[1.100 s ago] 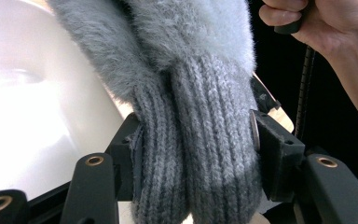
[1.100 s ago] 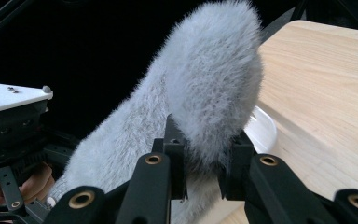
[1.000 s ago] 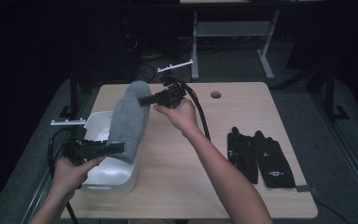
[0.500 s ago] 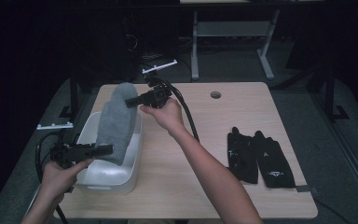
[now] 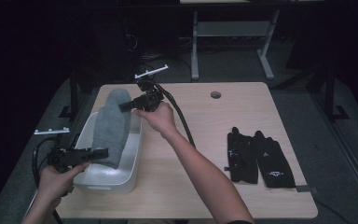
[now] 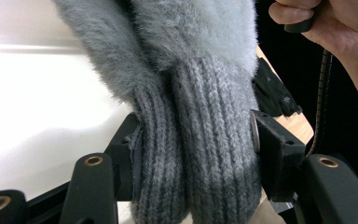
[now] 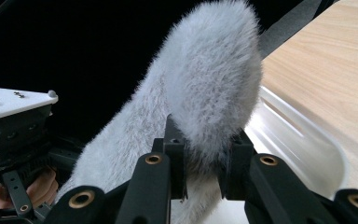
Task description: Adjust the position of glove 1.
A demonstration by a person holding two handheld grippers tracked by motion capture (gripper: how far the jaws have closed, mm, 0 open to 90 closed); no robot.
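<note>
Now: grey mittens [image 5: 111,126] stretched over white bin [image 5: 135,154].
My L gripper [image 5: 103,152] clamps cuffs, R gripper [image 5: 122,106] pinches fuzzy tips.

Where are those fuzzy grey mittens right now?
In the high view the grey mittens are at the table's left, stretched over the white bin, with the left gripper clamped on their knitted cuffs and the right gripper on their fluffy tips.

Left hand [image 5: 56,179] low at the near left, left gripper [image 5: 100,153] level, jaws clamped on grey sock [image 5: 112,126] cuff, right forearm stretched forward, right gripper [image 5: 123,106] pointing left, jaws pinching the sock's fuzzy toe end
</note>
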